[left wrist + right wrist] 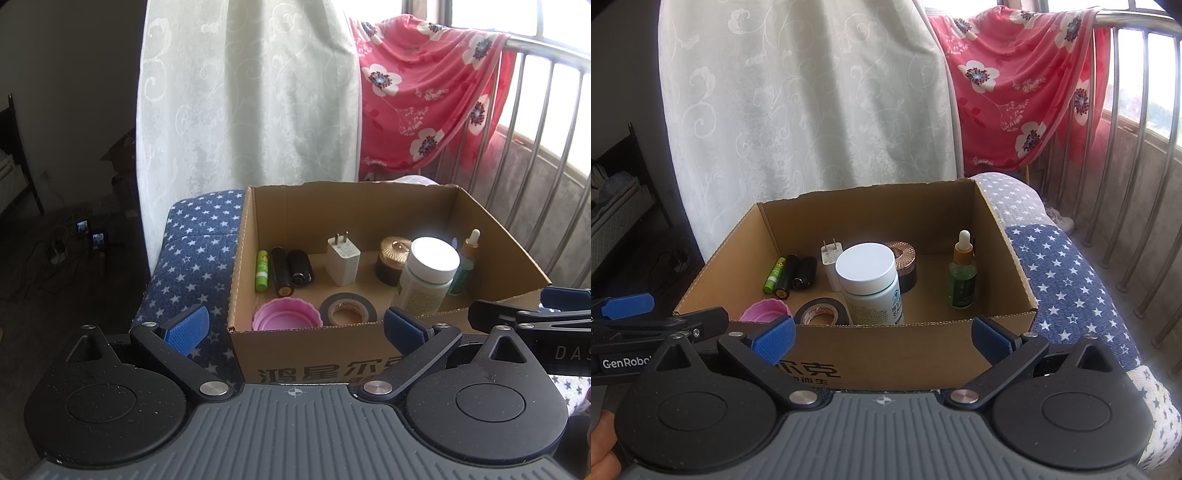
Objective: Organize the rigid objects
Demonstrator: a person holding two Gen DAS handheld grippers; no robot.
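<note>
Right wrist view — cardboard box [997,229]: two black batteries [797,276], one white bottle [870,284], one tape roll [820,311] — both tools released, empty.

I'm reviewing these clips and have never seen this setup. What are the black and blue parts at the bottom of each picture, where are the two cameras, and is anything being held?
No robot here: a person holds a two-finger gripper in each hand, and a fisheye camera on each looks forward along its fingers. One picture is from the left gripper, the other from the right gripper. The blue pads are the fingertips. Both are open and hold nothing.

Ahead is a cardboard box on a star-patterned cushion. Inside it are a white-capped bottle, a dropper bottle, a white charger, a roll of black tape, a pink lid and a green tube.
</note>
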